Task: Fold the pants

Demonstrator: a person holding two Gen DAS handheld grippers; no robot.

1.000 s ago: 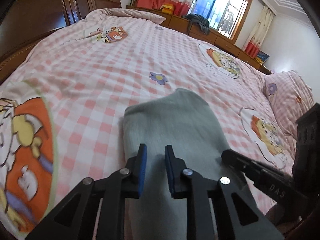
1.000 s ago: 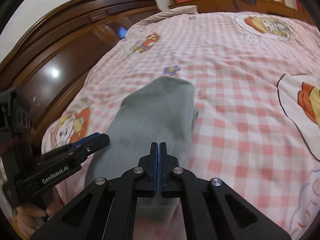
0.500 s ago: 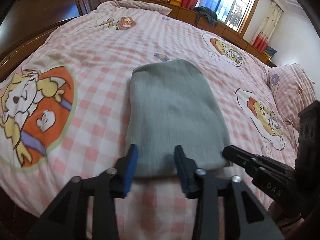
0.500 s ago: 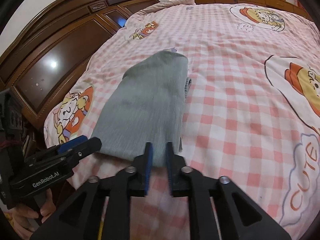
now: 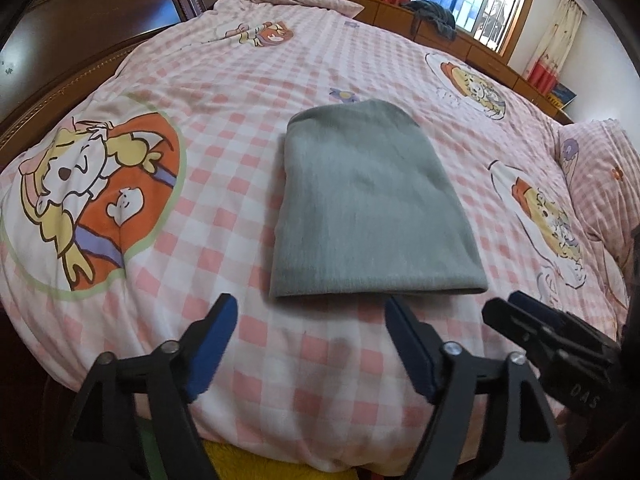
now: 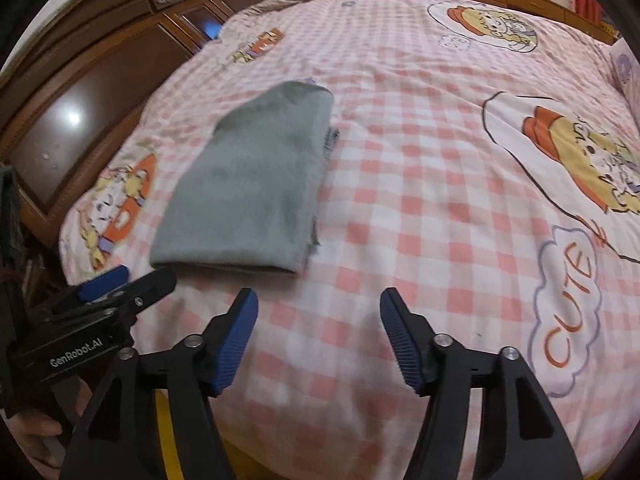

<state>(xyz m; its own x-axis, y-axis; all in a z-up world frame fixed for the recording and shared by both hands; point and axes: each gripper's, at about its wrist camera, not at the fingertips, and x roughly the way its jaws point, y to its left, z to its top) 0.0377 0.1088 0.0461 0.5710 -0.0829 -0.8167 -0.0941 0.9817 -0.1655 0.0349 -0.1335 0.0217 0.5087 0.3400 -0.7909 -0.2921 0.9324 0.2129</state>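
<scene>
Your gray pants (image 5: pixel 370 204) lay in a neat folded stack near the front edge of the pink checked bed cover (image 5: pixel 240 92). Your left gripper (image 5: pixel 310 340) and right gripper (image 6: pixel 318 330) were both opening — nothing sat between their blue pads, and the pants were just past the tips. The fold looked done. Next you needed only to check the 1 ragged side edge.

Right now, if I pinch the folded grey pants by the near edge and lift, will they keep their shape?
Probably not. The folded grey pants look like soft knit lying limp on the checked quilt, so they would likely droop and unfold. Loose layers peek out along one side, so those may slip apart. A push would likely bunch them on the soft quilt.
</scene>
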